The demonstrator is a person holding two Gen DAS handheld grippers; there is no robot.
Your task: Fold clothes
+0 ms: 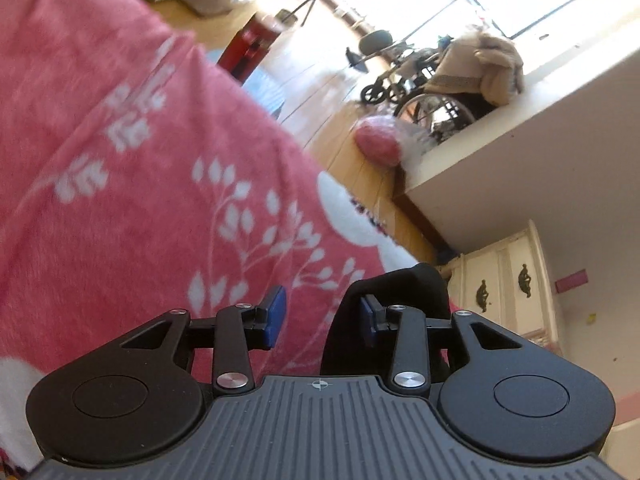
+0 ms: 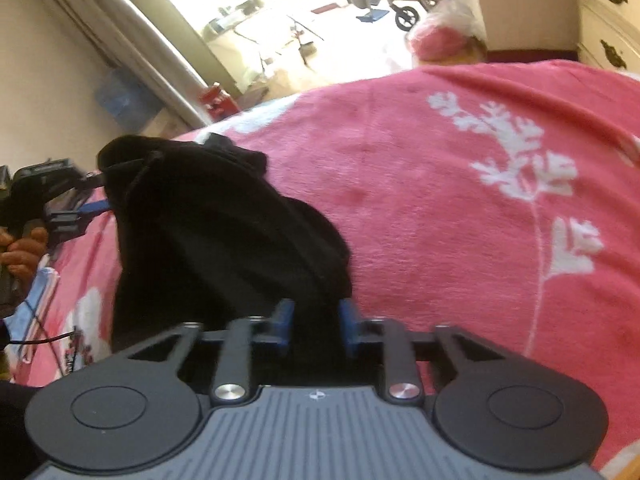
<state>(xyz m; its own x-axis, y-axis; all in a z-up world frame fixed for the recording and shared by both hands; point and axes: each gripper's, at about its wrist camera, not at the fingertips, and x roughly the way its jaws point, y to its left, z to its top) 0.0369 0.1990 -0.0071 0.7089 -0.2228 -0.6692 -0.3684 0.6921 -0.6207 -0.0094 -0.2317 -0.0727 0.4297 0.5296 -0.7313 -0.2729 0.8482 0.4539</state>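
On the pink blanket (image 2: 440, 200): black cloth (image 2: 224, 232), half folded.
R claw (image 2: 316, 326) pinches it; L claw (image 1: 320, 318) apart, so cloth cd flop open.

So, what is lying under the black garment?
The black garment lies on a pink blanket with white flower prints, which shows all around it. The part of the blanket directly beneath is covered, so anything else there cannot be seen.

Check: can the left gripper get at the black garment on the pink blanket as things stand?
Probably yes: the left gripper is open right beside the black garment, nothing between them.
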